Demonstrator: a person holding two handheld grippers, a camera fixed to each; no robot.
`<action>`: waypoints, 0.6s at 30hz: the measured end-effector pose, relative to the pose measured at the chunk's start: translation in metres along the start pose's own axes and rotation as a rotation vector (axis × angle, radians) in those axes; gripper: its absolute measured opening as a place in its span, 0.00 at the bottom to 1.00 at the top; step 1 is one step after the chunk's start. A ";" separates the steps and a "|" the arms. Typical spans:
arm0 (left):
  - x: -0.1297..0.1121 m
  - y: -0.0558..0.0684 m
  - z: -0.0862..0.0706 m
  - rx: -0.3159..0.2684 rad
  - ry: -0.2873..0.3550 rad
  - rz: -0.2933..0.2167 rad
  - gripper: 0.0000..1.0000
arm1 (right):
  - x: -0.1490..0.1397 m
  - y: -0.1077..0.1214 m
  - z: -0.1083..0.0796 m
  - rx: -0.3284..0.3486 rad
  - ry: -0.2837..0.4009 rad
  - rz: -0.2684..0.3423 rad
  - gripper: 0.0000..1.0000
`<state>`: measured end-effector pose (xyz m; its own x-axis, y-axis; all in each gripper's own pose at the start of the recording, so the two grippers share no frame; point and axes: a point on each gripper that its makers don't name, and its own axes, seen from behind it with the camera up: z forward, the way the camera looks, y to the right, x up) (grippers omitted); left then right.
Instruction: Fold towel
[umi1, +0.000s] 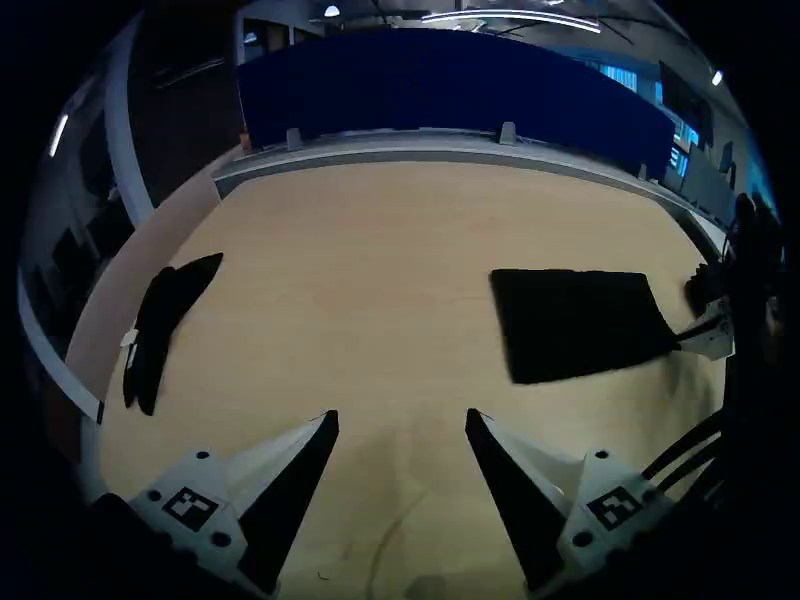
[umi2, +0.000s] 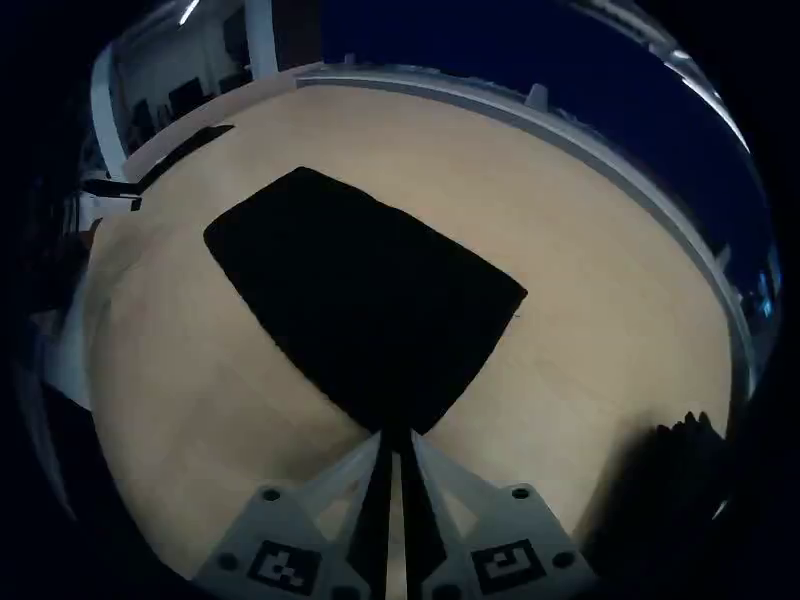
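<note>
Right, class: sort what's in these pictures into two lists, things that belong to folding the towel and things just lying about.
Belongs to the job:
black towel, flat on the table
right gripper, fingers shut on its corner
left gripper, open, holding nothing

Just lying about:
dark cloth at the table's edge, untouched
blue partition behind

Matt black cloth towel (umi2: 360, 300) on smooth pale wood-grain table (umi2: 600, 300)
</note>
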<state>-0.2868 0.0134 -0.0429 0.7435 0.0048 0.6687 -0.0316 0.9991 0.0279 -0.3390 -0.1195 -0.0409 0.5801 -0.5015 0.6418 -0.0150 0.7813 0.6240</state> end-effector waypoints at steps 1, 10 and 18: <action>0.000 0.000 0.000 0.001 -0.001 -0.001 0.94 | 0.002 0.000 -0.001 -0.003 0.003 -0.005 0.05; 0.002 -0.006 -0.006 0.010 0.013 -0.006 0.94 | 0.049 -0.003 -0.014 -0.013 0.042 -0.096 0.05; 0.002 -0.016 -0.015 0.027 0.028 -0.031 0.94 | 0.120 -0.008 -0.015 -0.018 0.083 -0.221 0.05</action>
<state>-0.2748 -0.0019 -0.0536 0.7628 -0.0244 0.6462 -0.0262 0.9973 0.0686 -0.2571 -0.1803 0.0238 0.6326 -0.6293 0.4514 0.1339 0.6629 0.7366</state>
